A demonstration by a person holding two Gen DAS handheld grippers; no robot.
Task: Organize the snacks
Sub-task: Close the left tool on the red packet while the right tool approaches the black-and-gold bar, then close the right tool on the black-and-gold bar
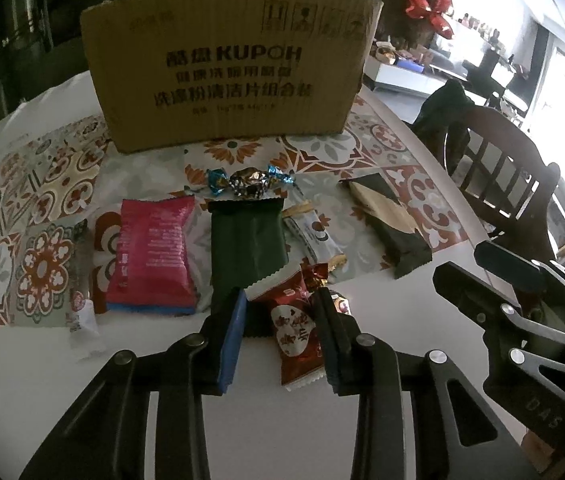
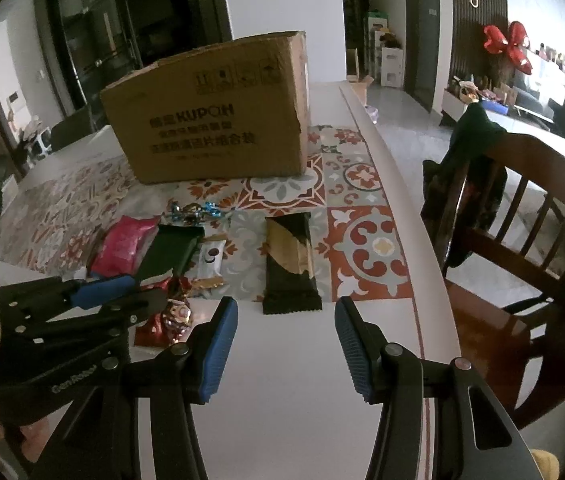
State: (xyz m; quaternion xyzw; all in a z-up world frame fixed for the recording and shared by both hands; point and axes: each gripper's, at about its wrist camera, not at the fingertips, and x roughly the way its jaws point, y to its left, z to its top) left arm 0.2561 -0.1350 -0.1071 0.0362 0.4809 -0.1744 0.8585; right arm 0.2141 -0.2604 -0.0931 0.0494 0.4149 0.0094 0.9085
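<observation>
Several wrapped snacks lie on the table in front of a brown cardboard box (image 1: 226, 64). A pink packet (image 1: 150, 252), a dark green packet (image 1: 248, 244), a foil candy (image 1: 248, 184), a white bar (image 1: 314, 236) and a black-and-gold packet (image 1: 392, 224) lie there. My left gripper (image 1: 280, 312) is open, its fingers either side of a red heart-print packet (image 1: 294, 332). My right gripper (image 2: 286, 320) is open and empty, just short of the black-and-gold packet (image 2: 290, 264). The box also shows in the right wrist view (image 2: 214, 116).
A patterned mat (image 2: 362, 236) covers the far part of the white table (image 2: 282, 380). A wooden chair (image 2: 522, 240) with dark clothing on it stands at the table's right edge. A small clear wrapper (image 1: 82, 320) lies at the left.
</observation>
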